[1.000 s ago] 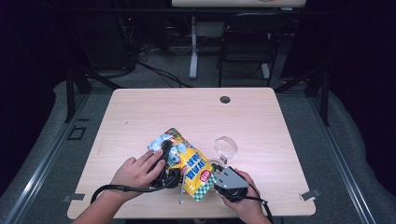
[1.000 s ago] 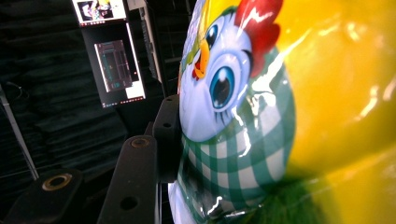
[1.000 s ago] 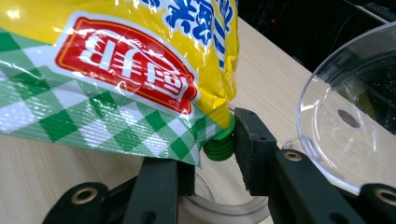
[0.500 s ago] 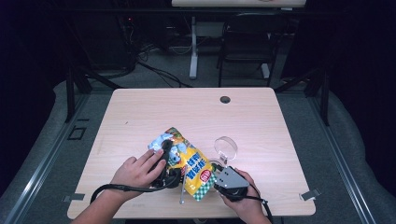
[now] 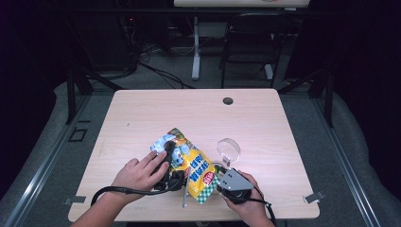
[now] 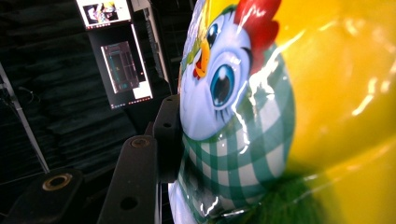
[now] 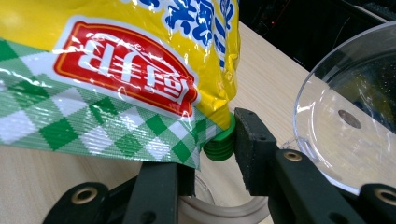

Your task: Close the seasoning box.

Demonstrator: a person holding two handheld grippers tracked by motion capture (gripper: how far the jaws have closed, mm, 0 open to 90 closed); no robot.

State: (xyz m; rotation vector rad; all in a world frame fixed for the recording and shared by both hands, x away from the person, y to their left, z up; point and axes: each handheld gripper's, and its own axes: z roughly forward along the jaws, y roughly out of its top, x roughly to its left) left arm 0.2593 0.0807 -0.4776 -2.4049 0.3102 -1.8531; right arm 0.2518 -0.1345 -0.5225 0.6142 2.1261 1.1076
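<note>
Now you had the yellow bag [image 5: 191, 163] lying low in the middle of the high view, on the table [image 5: 265, 123]. Your left gripper [image 5: 169, 161] held the bag's upper part, one jaw pressed against the printed chicken. Your right gripper [image 7: 212, 149] closed on the green cap [image 7: 218, 143] at the bag's corner. At the right edge of the right gripper view stood a clear dish [image 7: 348, 116].

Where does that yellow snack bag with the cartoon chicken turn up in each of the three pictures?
High view: the yellow bag lies near the table's front edge, between the two hands.
Left gripper view: its chicken print covers the right half, against a black jaw.
Right gripper view: its checked bottom hangs across the upper left.
Shared landmark: the clear bowl, beside the bag in the high and right gripper views.
</note>
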